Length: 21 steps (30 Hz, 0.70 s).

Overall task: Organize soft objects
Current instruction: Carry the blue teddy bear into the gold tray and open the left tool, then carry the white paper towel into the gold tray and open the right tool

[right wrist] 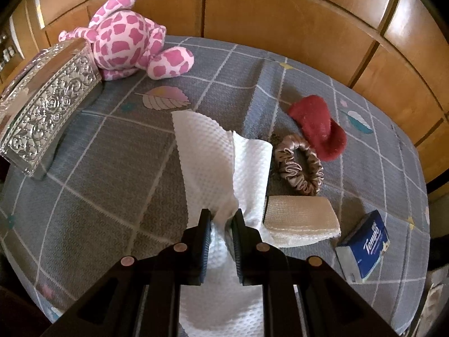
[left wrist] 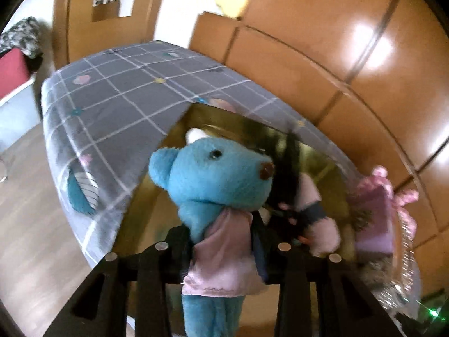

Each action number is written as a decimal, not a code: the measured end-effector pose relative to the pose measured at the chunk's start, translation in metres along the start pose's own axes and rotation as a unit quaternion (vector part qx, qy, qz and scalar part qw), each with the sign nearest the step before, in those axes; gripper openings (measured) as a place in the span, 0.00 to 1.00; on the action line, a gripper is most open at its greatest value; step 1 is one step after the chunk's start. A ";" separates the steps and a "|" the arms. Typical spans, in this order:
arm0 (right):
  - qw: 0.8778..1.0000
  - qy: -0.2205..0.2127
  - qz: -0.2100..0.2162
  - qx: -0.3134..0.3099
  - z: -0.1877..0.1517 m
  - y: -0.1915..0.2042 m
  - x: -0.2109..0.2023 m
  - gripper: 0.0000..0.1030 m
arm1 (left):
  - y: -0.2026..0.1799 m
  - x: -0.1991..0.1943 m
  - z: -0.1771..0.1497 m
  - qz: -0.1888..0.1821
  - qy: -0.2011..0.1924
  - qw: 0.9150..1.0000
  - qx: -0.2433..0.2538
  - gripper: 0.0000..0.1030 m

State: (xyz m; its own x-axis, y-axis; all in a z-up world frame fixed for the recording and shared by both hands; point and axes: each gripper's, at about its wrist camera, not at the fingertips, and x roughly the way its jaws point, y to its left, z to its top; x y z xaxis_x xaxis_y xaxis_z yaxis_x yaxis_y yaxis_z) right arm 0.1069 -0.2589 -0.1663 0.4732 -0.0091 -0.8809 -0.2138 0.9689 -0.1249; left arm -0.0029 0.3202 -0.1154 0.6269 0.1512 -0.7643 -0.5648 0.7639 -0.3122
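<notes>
In the left wrist view my left gripper (left wrist: 223,241) is shut on a blue teddy bear (left wrist: 216,177) in a pink shirt, holding it above an open gold-lined box (left wrist: 196,123) that has a doll with black hair (left wrist: 294,196) inside. In the right wrist view my right gripper (right wrist: 221,219) is shut on a white paper towel (right wrist: 213,151), lifted over the grey checked bed (right wrist: 112,154). A pink spotted plush (right wrist: 126,39), a red soft pouch (right wrist: 317,126), a satin scrunchie (right wrist: 299,165) and a beige folded cloth (right wrist: 300,219) lie on the bed.
An embossed silver box (right wrist: 47,112) stands at the left of the bed. A blue Tempo tissue pack (right wrist: 364,247) lies at the right. Wooden wardrobe panels (right wrist: 252,8) run behind the bed. A yellow plush (left wrist: 233,0) sits on a wooden ledge. A pink gift box (left wrist: 376,213) stands beside the doll.
</notes>
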 end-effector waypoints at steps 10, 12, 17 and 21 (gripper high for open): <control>0.999 0.011 -0.022 0.028 0.006 0.004 0.001 0.13 | 0.015 0.003 0.001 0.055 -0.024 0.998 0.010 0.82; 0.999 0.010 -0.021 0.041 0.006 0.002 -0.001 0.13 | 0.013 -0.006 -0.001 0.063 -0.040 0.997 0.017 0.89; 0.995 0.001 0.025 0.097 0.010 -0.006 -0.011 0.10 | -0.001 -0.030 -0.008 0.031 -0.068 0.996 0.044 0.89; 0.987 -0.011 0.073 0.139 0.015 -0.011 -0.020 0.10 | -0.025 -0.041 -0.016 0.003 -0.074 0.994 0.081 0.90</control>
State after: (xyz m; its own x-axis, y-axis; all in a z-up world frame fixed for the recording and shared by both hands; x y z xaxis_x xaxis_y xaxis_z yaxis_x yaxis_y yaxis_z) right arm 0.1127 -0.2660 -0.1408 0.4735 0.1379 -0.8700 -0.0388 0.9900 0.1358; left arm -0.0231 0.2845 -0.0849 0.7028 0.2368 -0.6708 -0.4816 0.8524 -0.2037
